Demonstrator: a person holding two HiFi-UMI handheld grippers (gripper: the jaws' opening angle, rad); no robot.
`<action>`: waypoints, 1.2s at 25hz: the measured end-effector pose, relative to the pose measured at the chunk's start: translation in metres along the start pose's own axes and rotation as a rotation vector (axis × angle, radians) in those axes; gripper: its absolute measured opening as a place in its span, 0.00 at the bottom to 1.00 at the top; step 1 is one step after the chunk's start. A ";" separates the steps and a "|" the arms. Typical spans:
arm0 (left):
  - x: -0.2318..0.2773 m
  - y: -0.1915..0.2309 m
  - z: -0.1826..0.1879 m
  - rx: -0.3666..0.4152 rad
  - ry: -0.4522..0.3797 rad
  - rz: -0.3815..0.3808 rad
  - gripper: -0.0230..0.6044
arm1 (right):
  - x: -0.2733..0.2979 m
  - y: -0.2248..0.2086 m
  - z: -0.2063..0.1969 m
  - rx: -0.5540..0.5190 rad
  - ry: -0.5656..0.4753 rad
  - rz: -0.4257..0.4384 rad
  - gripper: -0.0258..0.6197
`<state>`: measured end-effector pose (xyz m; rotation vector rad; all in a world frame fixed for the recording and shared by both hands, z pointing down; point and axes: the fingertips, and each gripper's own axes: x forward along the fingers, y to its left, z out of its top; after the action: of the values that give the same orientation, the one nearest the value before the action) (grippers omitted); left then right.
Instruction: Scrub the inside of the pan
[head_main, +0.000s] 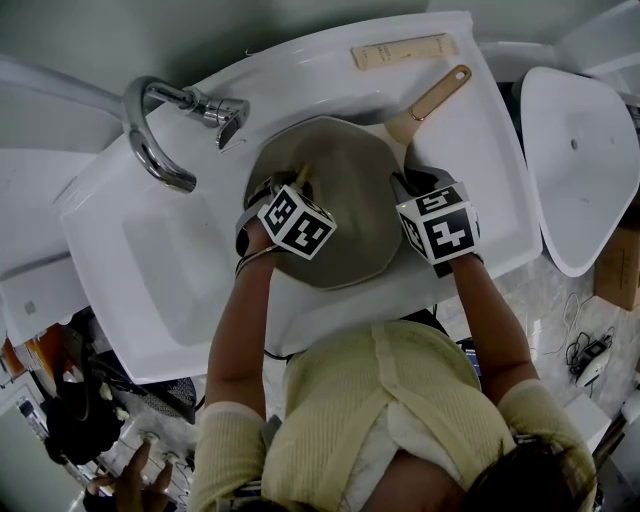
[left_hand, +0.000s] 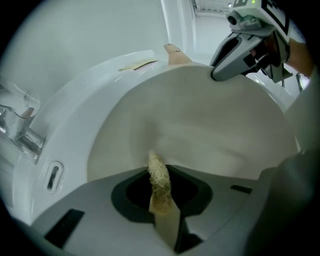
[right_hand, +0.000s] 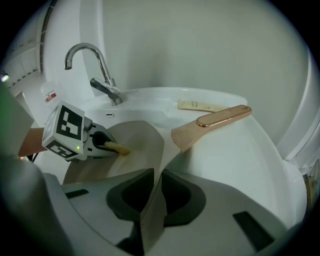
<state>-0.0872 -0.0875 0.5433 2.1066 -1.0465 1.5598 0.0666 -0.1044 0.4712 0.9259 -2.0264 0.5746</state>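
A grey-beige pan with a wooden handle lies tilted in the white sink. My left gripper is shut on a yellowish fibrous scrubber, whose tip touches the pan's inside. From the right gripper view the scrubber pokes out of the left gripper onto the pan. My right gripper is shut on the pan's thin rim on the right side, near the handle. In the head view the right gripper sits at that edge.
A chrome faucet stands at the sink's back left. A flat beige strip lies on the sink's back ledge. A second white basin is at the right. The person's arms reach in from the near side.
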 end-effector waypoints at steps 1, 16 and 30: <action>0.001 0.000 0.001 0.001 -0.007 0.006 0.22 | 0.000 0.000 0.000 0.002 0.001 0.001 0.14; 0.008 -0.012 0.010 0.045 -0.075 -0.025 0.22 | 0.010 0.004 0.000 -0.037 0.073 -0.033 0.13; 0.008 -0.007 0.003 0.022 -0.091 -0.011 0.22 | 0.016 0.007 0.009 -0.153 0.078 -0.076 0.14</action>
<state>-0.0792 -0.0868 0.5507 2.2137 -1.0495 1.4893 0.0500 -0.1128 0.4787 0.8713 -1.9280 0.4022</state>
